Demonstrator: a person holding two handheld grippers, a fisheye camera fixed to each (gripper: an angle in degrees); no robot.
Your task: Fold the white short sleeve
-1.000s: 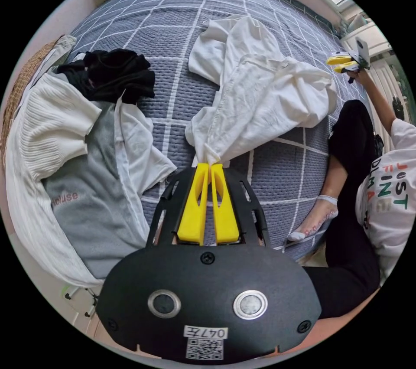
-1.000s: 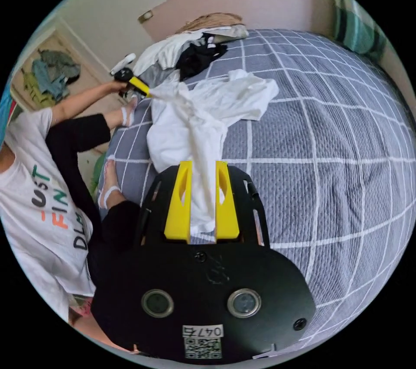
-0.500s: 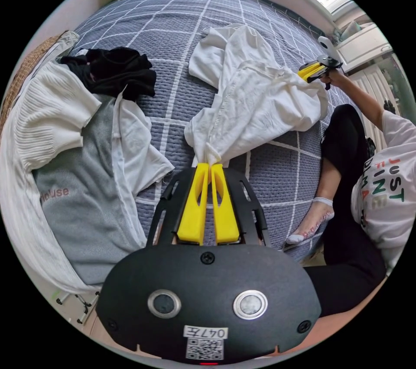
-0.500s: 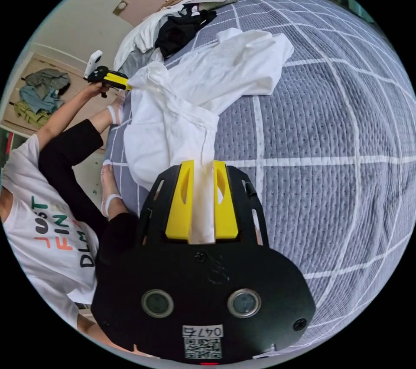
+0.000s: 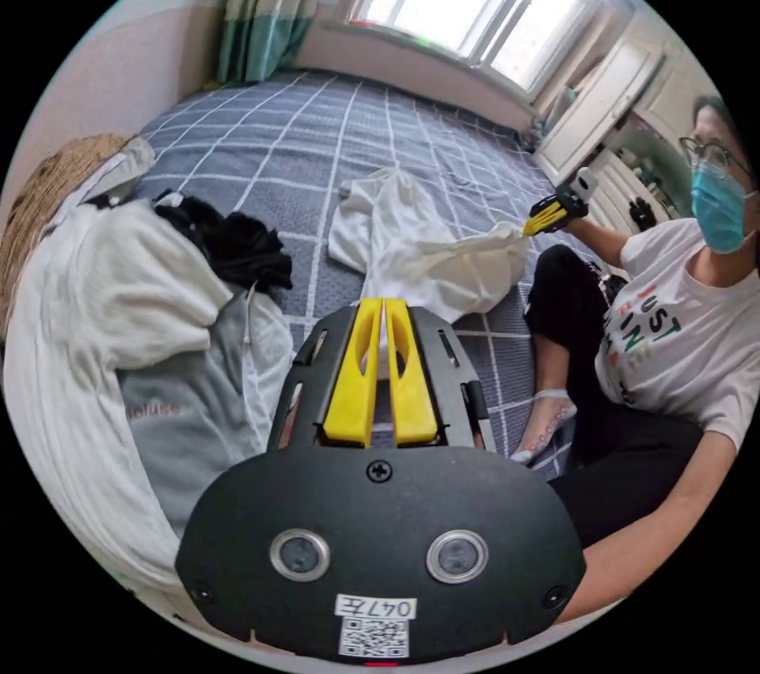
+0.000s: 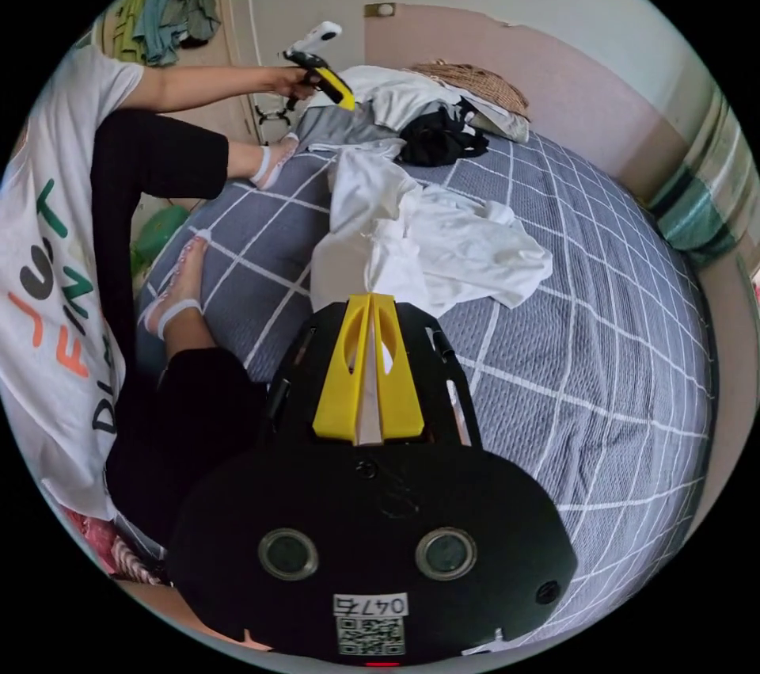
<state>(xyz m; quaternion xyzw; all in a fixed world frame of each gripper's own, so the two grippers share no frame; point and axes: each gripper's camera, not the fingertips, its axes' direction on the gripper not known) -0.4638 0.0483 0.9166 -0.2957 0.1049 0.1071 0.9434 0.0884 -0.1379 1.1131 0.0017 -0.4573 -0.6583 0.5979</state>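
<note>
In the left gripper view, the left gripper (image 5: 382, 303) sits at lower centre, its yellow jaws drawn together on a strip of the white short-sleeve shirt (image 5: 419, 254). The shirt lies crumpled at the centre of the frame on a grey-blue checked bedspread (image 5: 317, 127), bunched into soft folds, one corner pulled up toward the right. There the right gripper (image 5: 532, 225), in the person's hand (image 5: 571, 208), has its jaws together at the raised corner of the cloth. A heap of laundry fills the left side: a ribbed white garment (image 5: 95, 310), a grey top (image 5: 190, 413) and a black garment (image 5: 229, 246), with a woven basket (image 5: 47, 183) at the far left edge. A window (image 5: 467, 1) and a green curtain (image 5: 261, 17) occupy the top.

In the right gripper view, the right gripper (image 6: 370, 302) is at lower centre, jaws nearly closed and clamped on a narrow band of white fabric that runs down between them. The shirt (image 6: 427, 238) spreads in rumpled folds across the middle of the frame, a long twisted length rising toward the upper left, where the left gripper (image 6: 345, 100) hangs with its jaws together at the shirt's far end. The person's white printed T-shirt (image 6: 55, 294) and socked feet (image 6: 178, 286) fill the left edge.
</note>
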